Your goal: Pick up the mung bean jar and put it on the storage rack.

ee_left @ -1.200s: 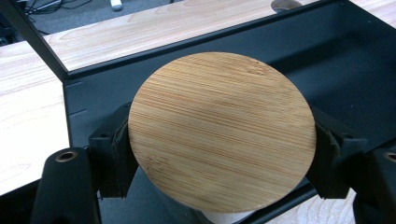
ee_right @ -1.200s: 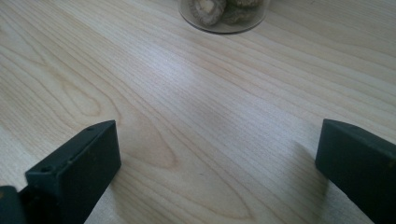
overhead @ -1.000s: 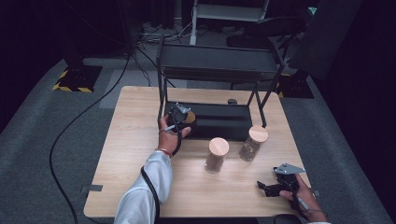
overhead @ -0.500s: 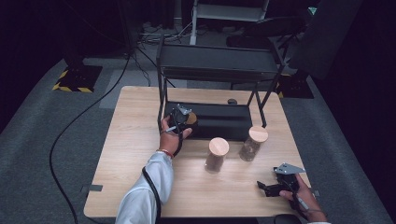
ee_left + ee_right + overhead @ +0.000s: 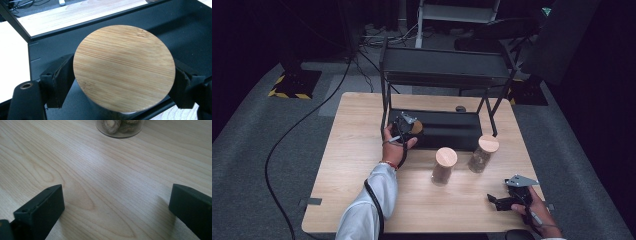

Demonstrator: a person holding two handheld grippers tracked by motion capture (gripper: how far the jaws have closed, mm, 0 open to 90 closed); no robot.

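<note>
A jar with a round bamboo lid (image 5: 123, 67) stands on the black lower shelf (image 5: 452, 131) of a rack. My left gripper (image 5: 411, 127) reaches it from the left, and its jaws have just been opening. The lid sits between the two pads (image 5: 62, 80), which stand just off its sides. At the table's front right corner my right gripper (image 5: 495, 202) rests low over bare wood, jaws wide apart with nothing between them (image 5: 117, 205). Two more bamboo-lidded jars (image 5: 444, 166) (image 5: 482, 153) stand mid-table.
The black rack's upper shelf (image 5: 442, 67) overhangs the lower one on thin legs (image 5: 491, 117). A glass jar base with dried mushrooms (image 5: 120, 126) stands ahead of the right gripper. A small dark knob (image 5: 460, 108) lies behind the rack.
</note>
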